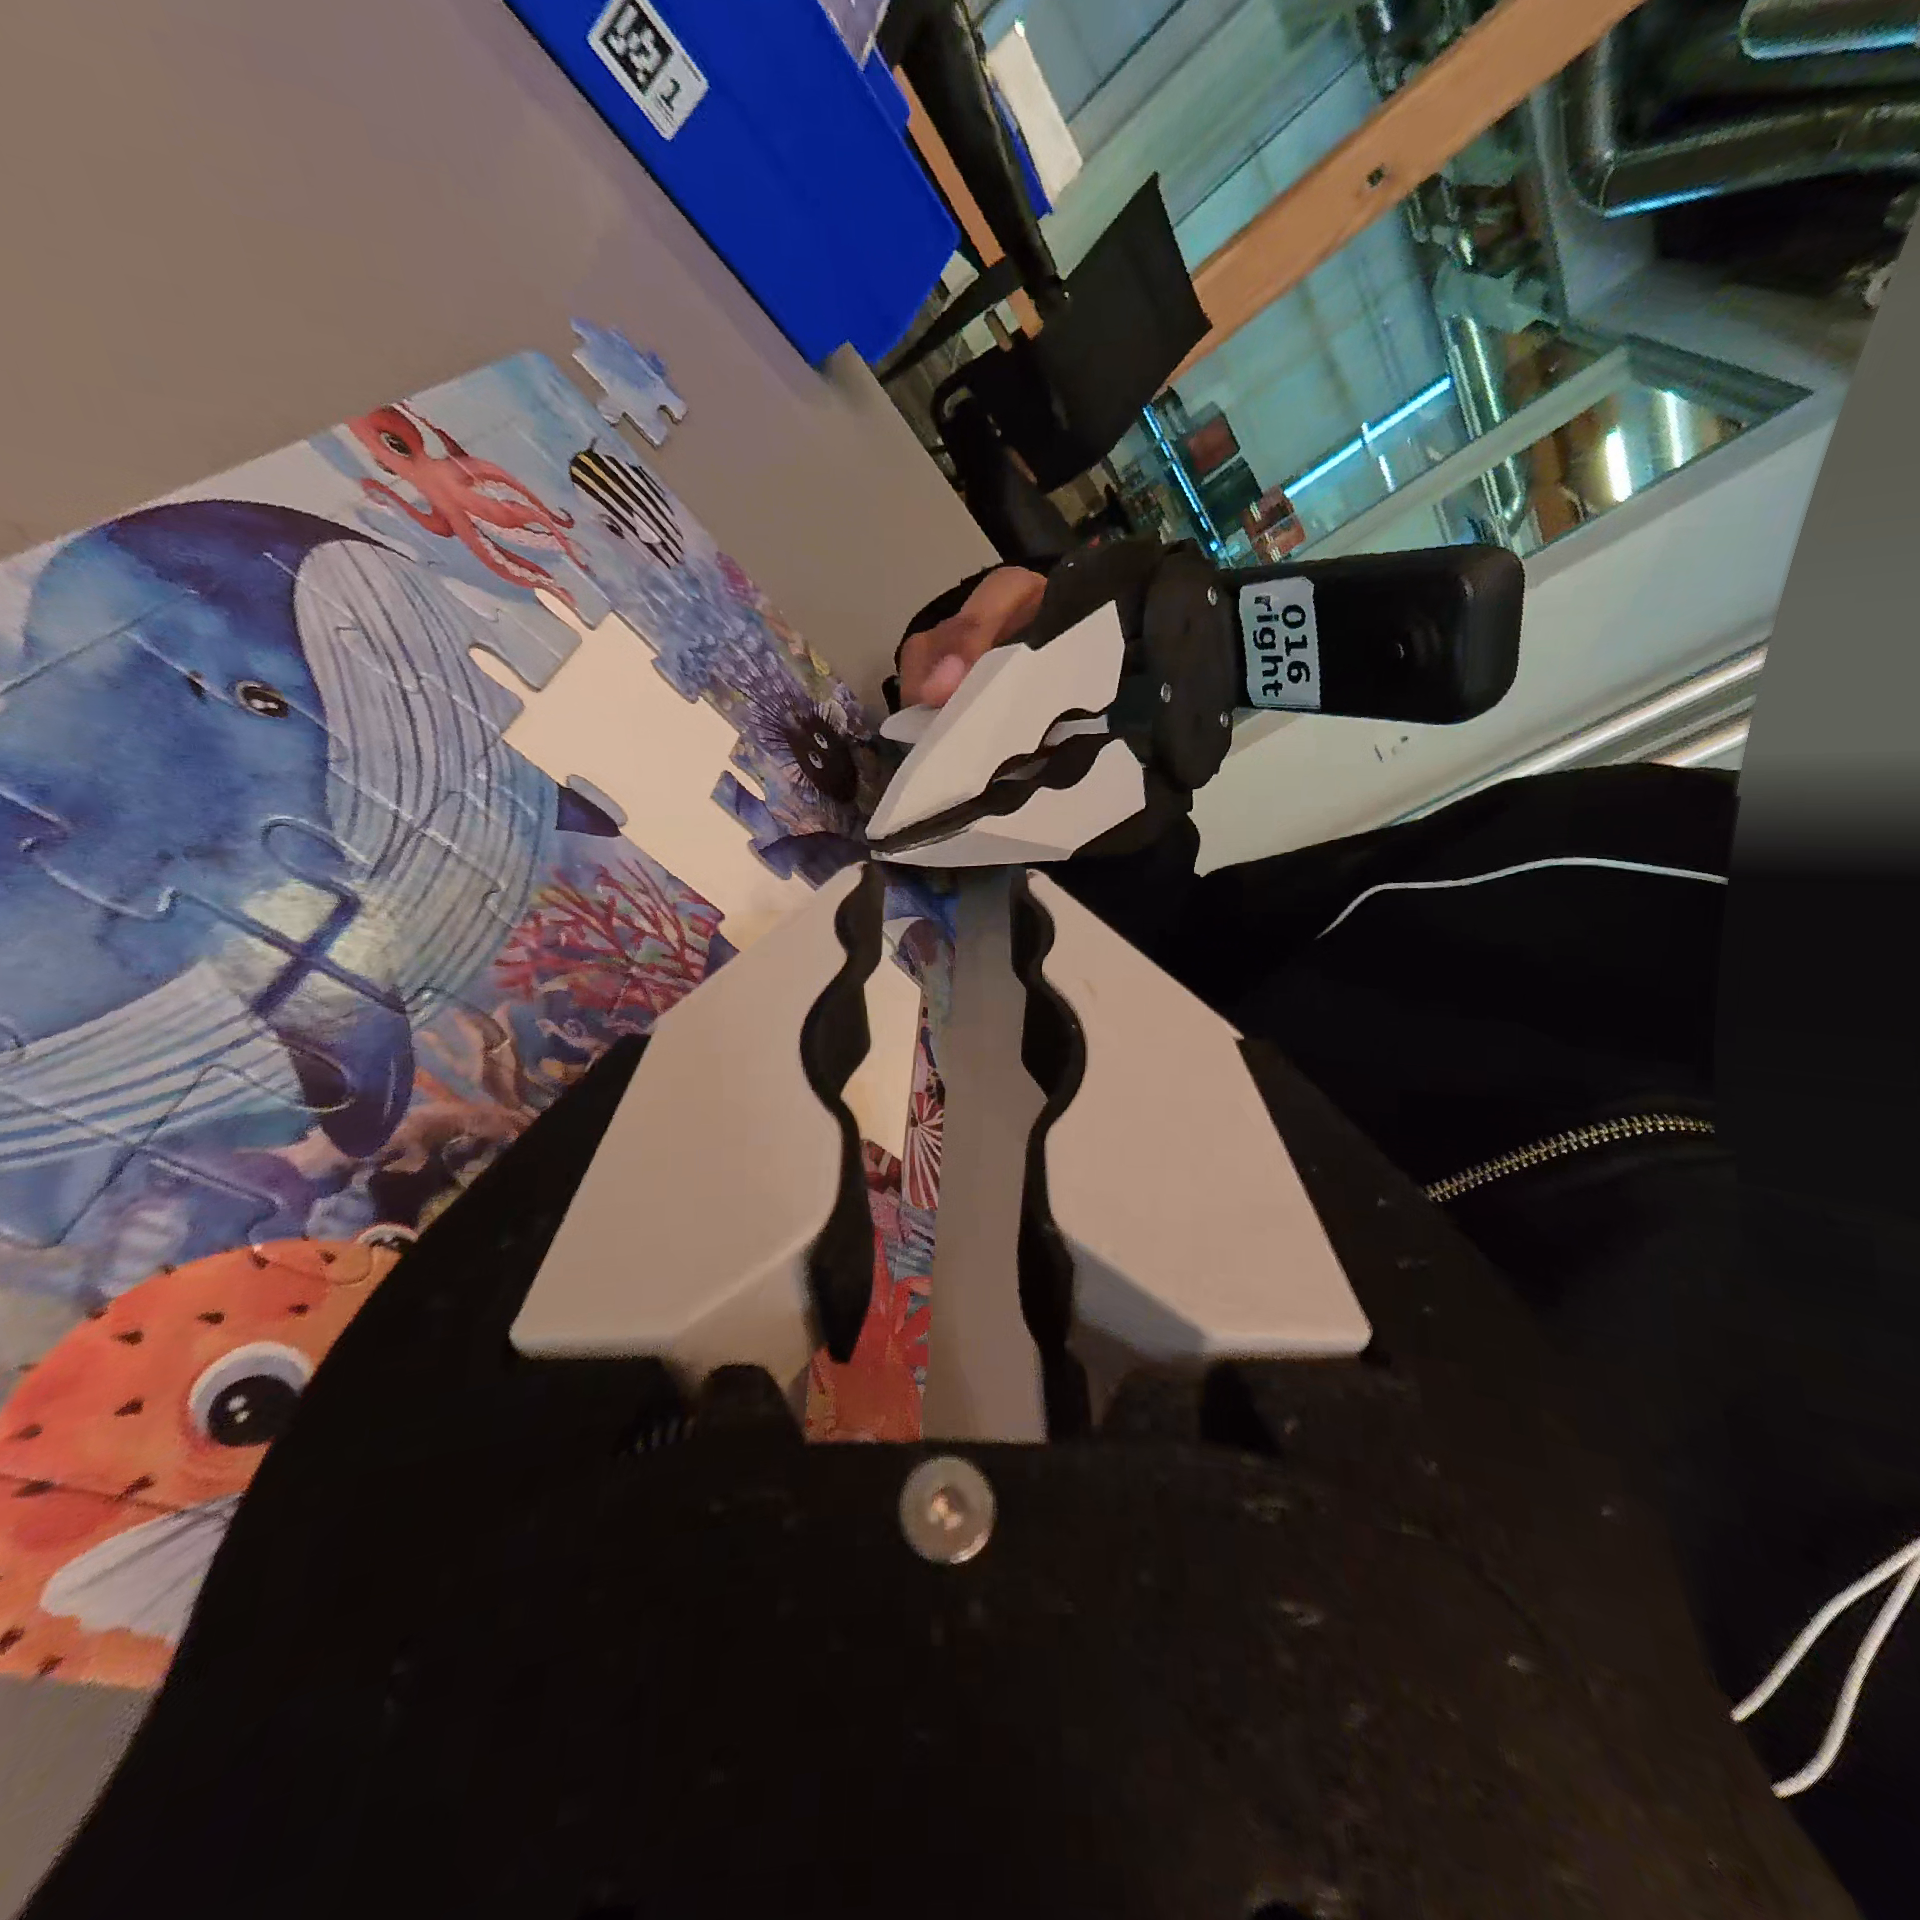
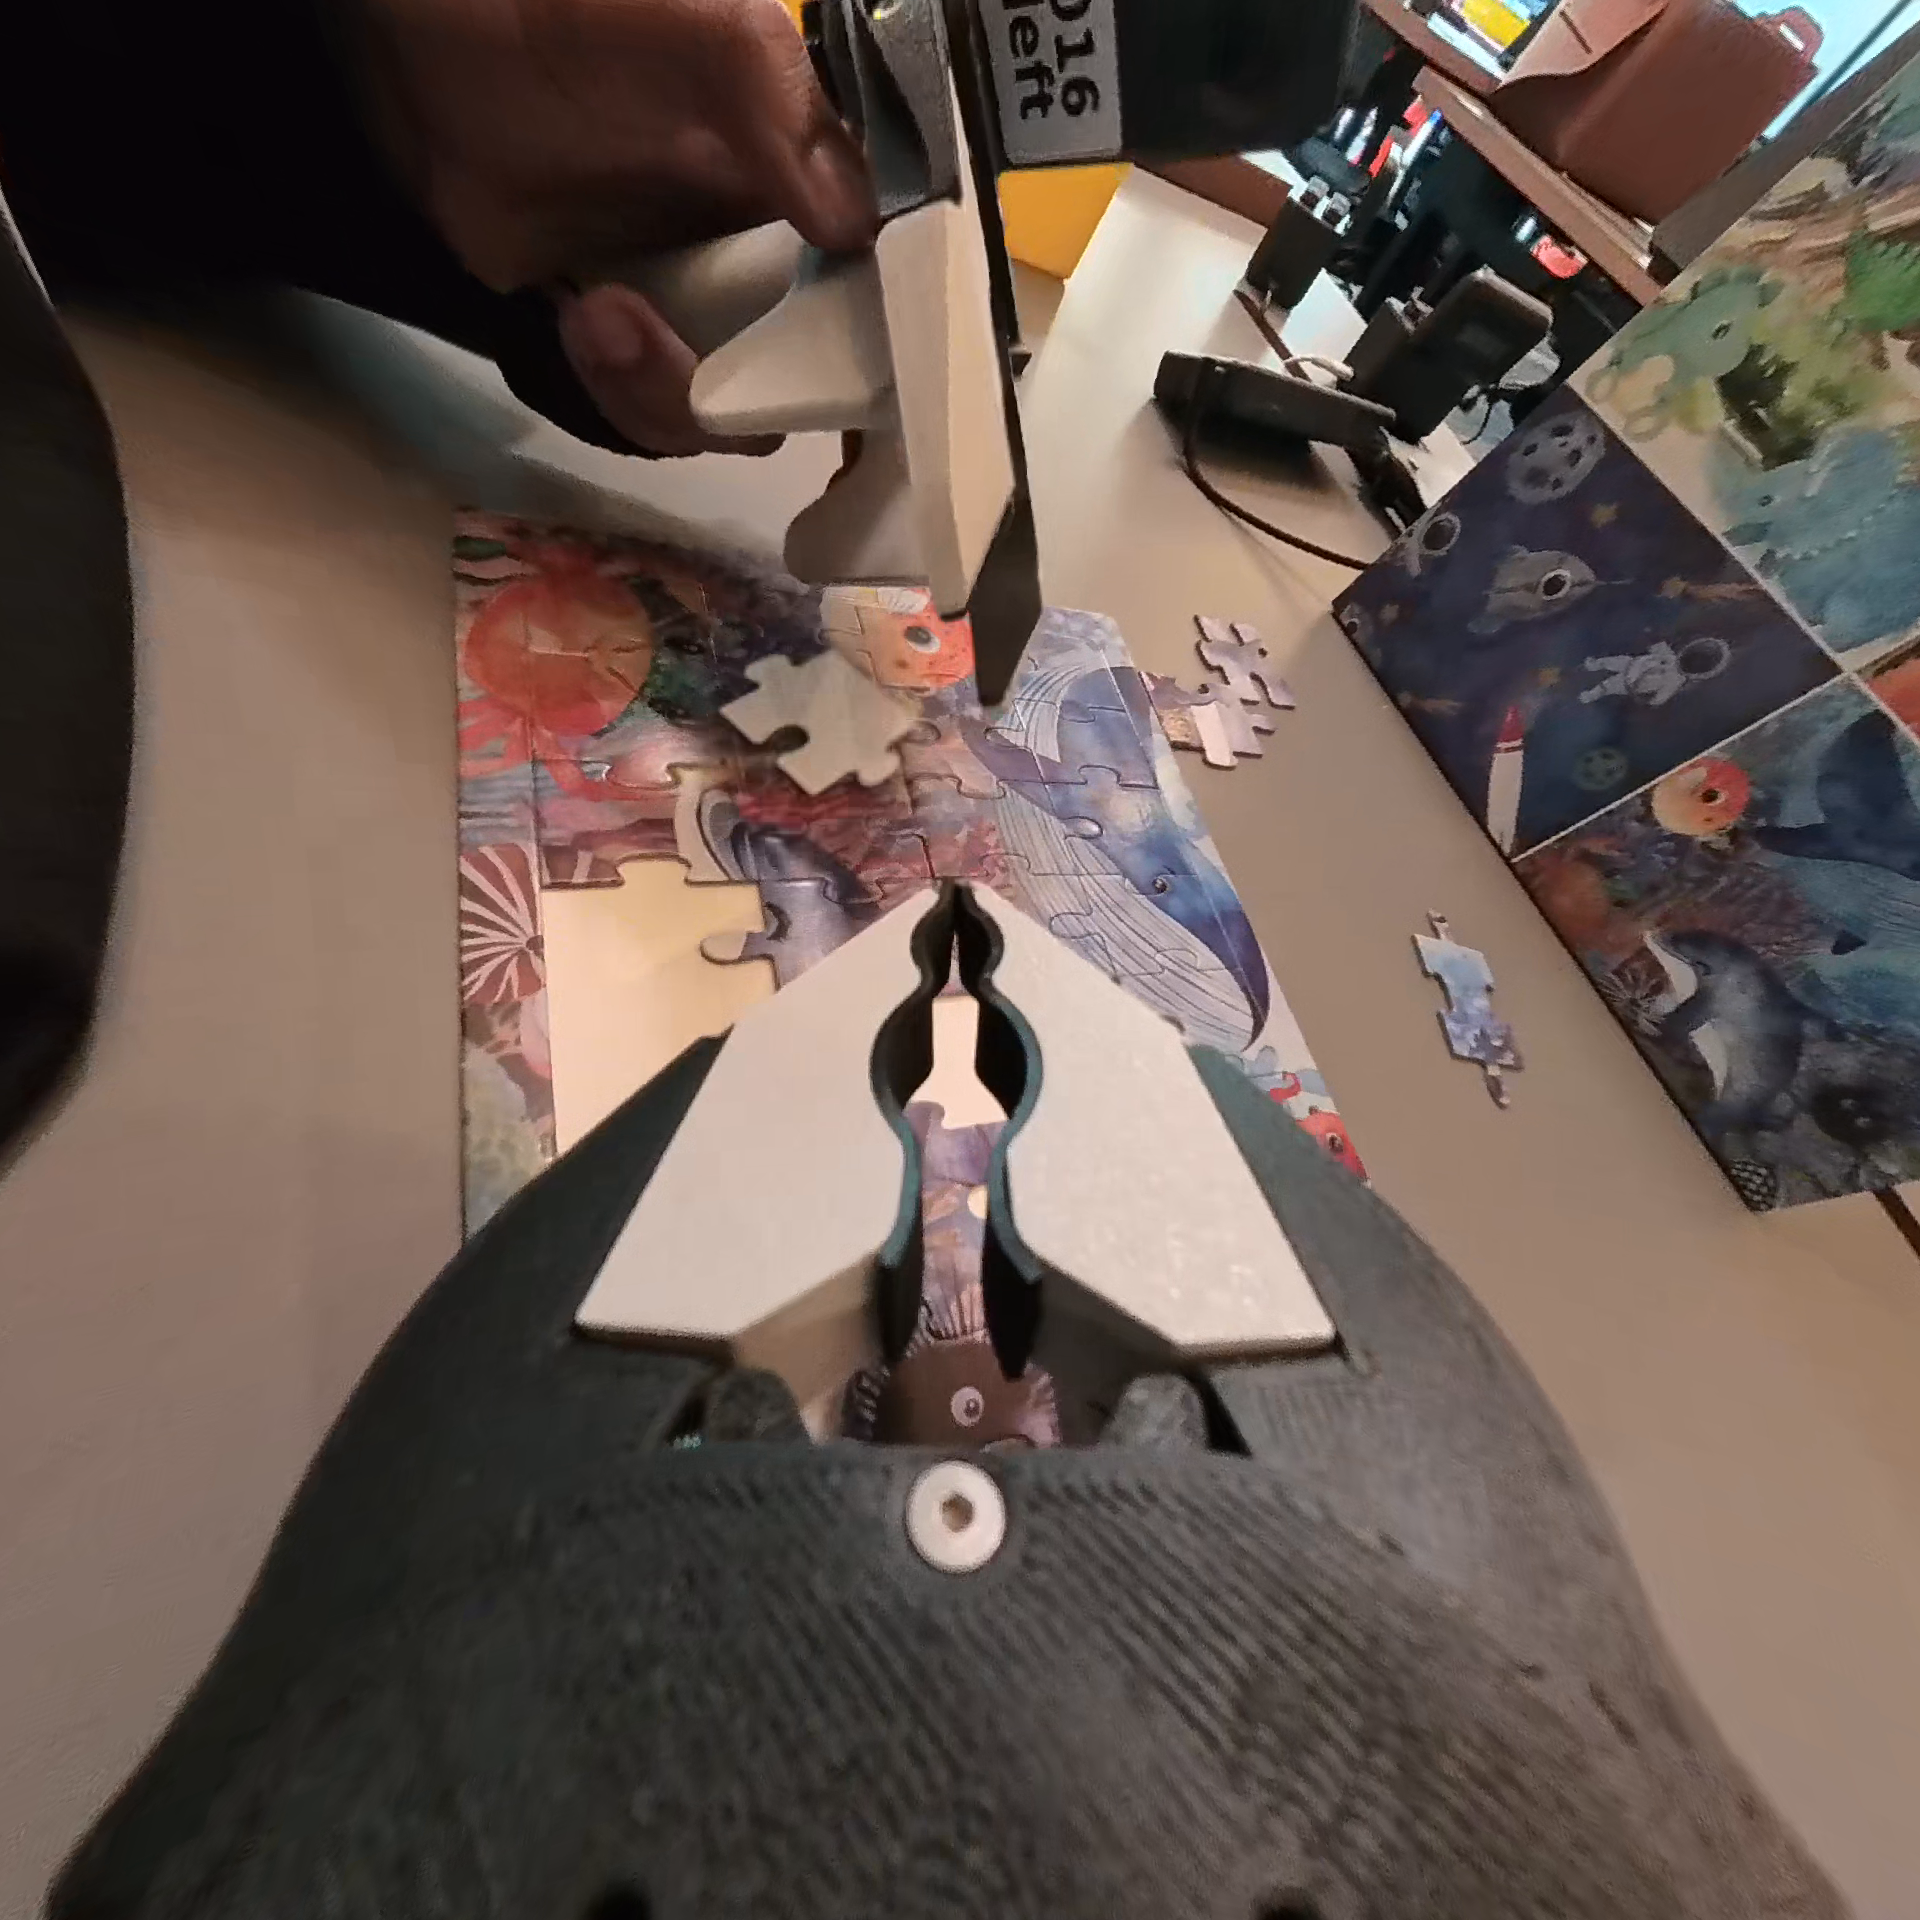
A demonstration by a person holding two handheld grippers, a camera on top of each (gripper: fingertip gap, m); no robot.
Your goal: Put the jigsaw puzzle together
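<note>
Judging from the right wrist view, the colourful sea-creature cardboard jigsaw puzzle (image 2: 1049,769) lies mostly assembled on the pale beige tabletop (image 2: 1403,1382), with one bare gap (image 2: 623,966) near its left edge left to fill. From left to right I count one white face-down piece (image 2: 821,717) resting on the picture, a small cluster of bluish loose pieces (image 2: 1236,686) whose number I cannot tell, and one blue loose piece (image 2: 1470,1003) beside the illustrated puzzle box (image 2: 1621,665). The left hand-held gripper (image 2: 982,665) stands tip-down on the puzzle beside the white piece with jaws narrowly apart and empty, while the right hand-held gripper (image 2: 958,914) hovers over the gap, its jaws nearly closed on nothing.
</note>
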